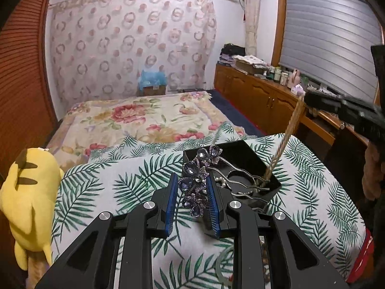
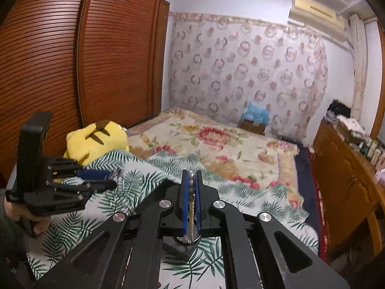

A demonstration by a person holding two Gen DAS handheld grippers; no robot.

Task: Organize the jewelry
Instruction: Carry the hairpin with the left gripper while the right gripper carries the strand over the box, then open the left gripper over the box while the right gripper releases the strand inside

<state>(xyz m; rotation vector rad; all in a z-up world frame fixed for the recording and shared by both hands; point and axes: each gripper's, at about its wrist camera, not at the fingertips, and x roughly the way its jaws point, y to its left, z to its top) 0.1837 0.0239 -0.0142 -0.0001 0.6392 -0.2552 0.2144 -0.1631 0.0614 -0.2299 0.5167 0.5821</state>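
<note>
My left gripper (image 1: 191,180) is shut on a purple crystal flower hairpin (image 1: 196,180), held just left of an open black jewelry box (image 1: 243,154) on the leaf-print cloth; its silver prongs reach over the box. My right gripper (image 2: 191,175) is shut on a beaded necklace (image 2: 191,204). In the left wrist view that necklace (image 1: 286,137) hangs taut from the right gripper (image 1: 312,100) down into the box. The left gripper also shows in the right wrist view (image 2: 105,180), off to the left.
A yellow plush toy (image 1: 28,207) lies at the cloth's left edge. A floral bedspread (image 1: 134,118) stretches behind. A wooden cabinet (image 1: 259,96) with bottles runs along the right. Loose jewelry (image 1: 264,265) lies near my left gripper's base.
</note>
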